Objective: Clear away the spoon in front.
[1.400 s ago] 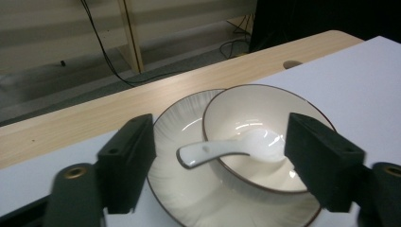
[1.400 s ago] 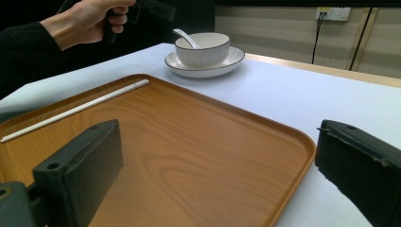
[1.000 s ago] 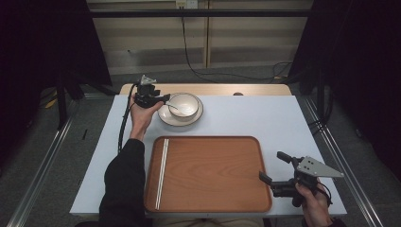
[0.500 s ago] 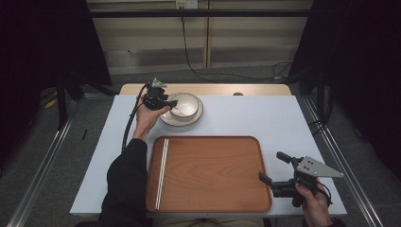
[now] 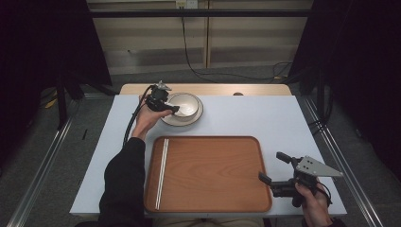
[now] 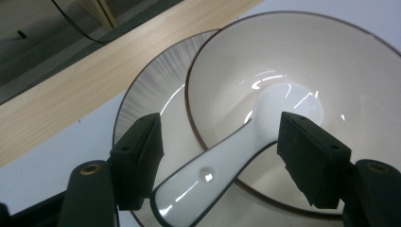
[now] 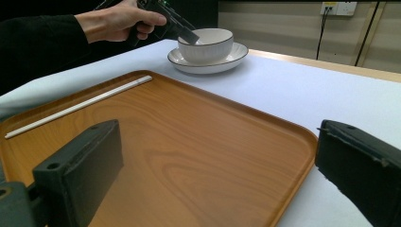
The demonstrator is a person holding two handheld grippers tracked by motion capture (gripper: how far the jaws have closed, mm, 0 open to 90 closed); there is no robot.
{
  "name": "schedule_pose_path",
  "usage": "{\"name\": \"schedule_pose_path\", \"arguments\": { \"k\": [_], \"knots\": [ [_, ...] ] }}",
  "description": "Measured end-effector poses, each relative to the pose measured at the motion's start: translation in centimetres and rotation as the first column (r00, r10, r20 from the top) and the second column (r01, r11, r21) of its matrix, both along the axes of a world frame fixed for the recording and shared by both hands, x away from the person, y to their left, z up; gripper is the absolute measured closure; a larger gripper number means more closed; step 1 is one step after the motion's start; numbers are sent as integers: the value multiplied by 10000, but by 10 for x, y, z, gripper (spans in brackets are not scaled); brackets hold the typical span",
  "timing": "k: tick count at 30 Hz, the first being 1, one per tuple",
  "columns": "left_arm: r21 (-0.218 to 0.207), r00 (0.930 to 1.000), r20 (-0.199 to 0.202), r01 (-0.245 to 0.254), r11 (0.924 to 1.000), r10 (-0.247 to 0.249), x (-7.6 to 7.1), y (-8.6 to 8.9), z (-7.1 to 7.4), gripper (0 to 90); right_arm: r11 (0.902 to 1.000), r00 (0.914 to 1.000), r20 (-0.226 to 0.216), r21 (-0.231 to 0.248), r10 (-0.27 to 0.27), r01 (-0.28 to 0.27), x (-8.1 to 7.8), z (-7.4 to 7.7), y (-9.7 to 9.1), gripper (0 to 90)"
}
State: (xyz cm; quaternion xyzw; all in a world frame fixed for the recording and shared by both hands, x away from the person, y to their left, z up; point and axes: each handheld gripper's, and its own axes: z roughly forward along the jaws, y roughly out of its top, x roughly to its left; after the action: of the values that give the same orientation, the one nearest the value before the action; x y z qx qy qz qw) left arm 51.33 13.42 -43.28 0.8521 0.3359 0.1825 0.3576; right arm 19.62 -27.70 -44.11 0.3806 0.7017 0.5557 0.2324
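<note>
A white bowl (image 5: 187,104) with a dark rim stands on a white plate (image 5: 182,119) at the far side of the table. A white ceramic spoon (image 6: 227,156) lies with its scoop in the bowl (image 6: 307,61) and its handle over the rim. My left gripper (image 5: 172,109) sits at the bowl's left edge. Its jaws have just been opening, and in the left gripper view they (image 6: 222,127) stand apart on either side of the spoon handle without touching it. My right gripper (image 5: 273,166) is open at the wooden tray's (image 5: 208,175) right edge with nothing between its fingers.
A pair of pale chopsticks (image 5: 162,172) lies along the tray's left side. In the right gripper view the tray (image 7: 189,156) spreads ahead, with the bowl (image 7: 208,45) and the left gripper (image 7: 182,28) beyond it. White table surface (image 5: 265,118) lies right of the plate.
My left gripper has shifted a little to the right, up to the bowl's rim. The right gripper has stayed put.
</note>
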Motion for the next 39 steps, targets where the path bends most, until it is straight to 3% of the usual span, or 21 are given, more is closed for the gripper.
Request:
{"name": "schedule_pose_path", "arguments": {
  "k": [2, 3, 6, 9, 10, 13, 16, 20, 27, 29, 30, 31, 34, 39],
  "knots": [
    [3, 9999, 77, 123, 9999, -123, 0, 0, 1, 334, 10000, 10000, 15, 2, 9, -9, 0, 0, 0, 14],
    [-99, 10000, 25, -85, 9999, 86, 1, 0, 1, 347, 10000, 10000, 15, -13, -17, 17, 0, 0, -1, 14],
    [78, 9999, -80, 112, 9999, -112, 2, 3, 0, 353, 10000, 10000, -6, 15, 27, -27, 0, 0, 0, 14],
    [-153, 9997, -234, -23, 9999, 19, 2, 4, -1, 382, 10000, 10000, 4, 10, 16, -16, 0, 0, 0, 15],
    [-21, 9998, -204, 84, 10000, -84, 3, 4, -1, 391, 10000, 10000, 4, 12, 27, -27, 0, 0, 0, 14],
    [-146, 9991, -408, 68, 9999, -74, 3, 5, -2, 418, 10000, 10000, 0, 11, 20, -20, 0, 0, 0, 14],
    [43, 9989, -455, 122, 9999, -120, 3, 1, -4, 456, 10000, 10000, -16, 10, 2, -2, 0, 0, 0, 14],
    [-473, 9973, -730, -33, 9989, -2, 4, 4, -5, 519, 10000, 10000, -8, -7, 12, -12, 0, 0, 0, 14],
    [-697, 9962, -860, -199, 9974, 138, 4, 13, 0, 630, 10000, 10000, -17, -2, 27, -27, -1, 0, 0, 14],
    [-1007, 9960, -861, -339, 9943, 252, 3, 12, 0, 647, 10000, 10000, -4, -3, 24, -24, 0, 0, 0, 14],
    [-890, 9959, -875, -318, 9955, 240, 3, 13, 1, 656, 10000, 10000, -3, -8, 22, -22, 0, 0, 0, 14],
    [-1144, 9957, -855, -453, 9924, 356, 2, 13, 1, 667, 10000, 10000, -4, -3, 22, -22, 0, 0, 0, 14],
    [-1302, 9946, -933, -563, 9899, 443, 1, 17, 4, 720, 10000, 10000, 3, -11, 9, -9, 0, 0, 0, 14],
    [-1367, 9936, -1019, -625, 9886, 488, -1, 22, 8, 775, 9999, 10000, 56, -111, 74, -74, -1, 0, 1, 14]
  ]
}}
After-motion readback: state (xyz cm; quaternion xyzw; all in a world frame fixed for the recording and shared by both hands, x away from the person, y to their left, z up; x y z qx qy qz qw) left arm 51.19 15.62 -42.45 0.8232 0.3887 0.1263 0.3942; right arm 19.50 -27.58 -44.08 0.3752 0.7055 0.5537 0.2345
